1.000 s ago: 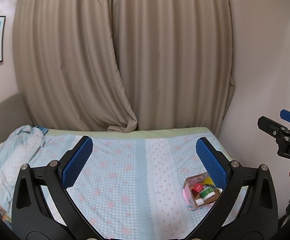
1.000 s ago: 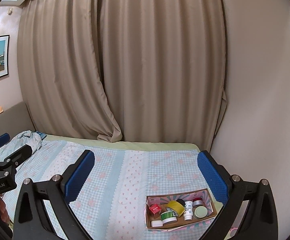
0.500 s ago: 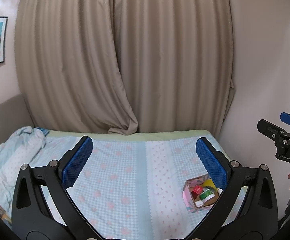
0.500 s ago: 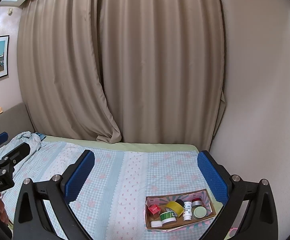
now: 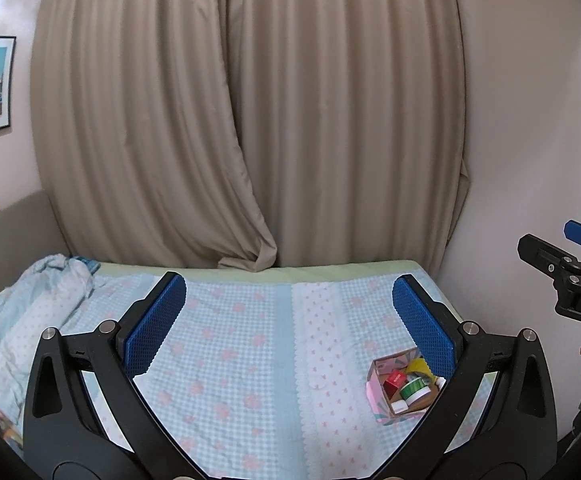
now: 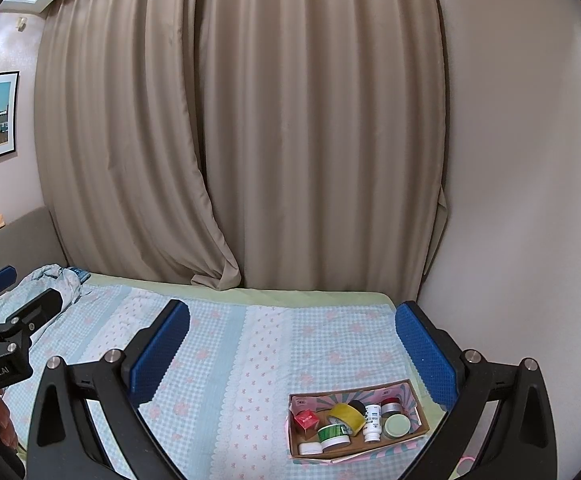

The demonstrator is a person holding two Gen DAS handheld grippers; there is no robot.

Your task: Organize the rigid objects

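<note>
Hovering well above the bed, the right gripper (image 6: pixel 290 356) has its blue pads spread wide with nothing between them, and the left gripper (image 5: pixel 290 328) is equally wide and empty. At lower right of the right wrist view lies the cardboard box (image 6: pixel 418 398) on the checked bedspread (image 6: pixel 230 360), holding a red cube (image 6: pixel 306 420), green-banded tub (image 6: pixel 333 436), yellow tape roll (image 6: pixel 346 414), white bottle (image 6: pixel 372 422) and pale green lid (image 6: pixel 396 426). These look already gathered, so the sorting seems largely complete. Any further approach should descend steeply from above, jaws aligned across one item, avoiding the box's thin walls. Beyond hang beige curtains (image 6: pixel 250 140).
</note>
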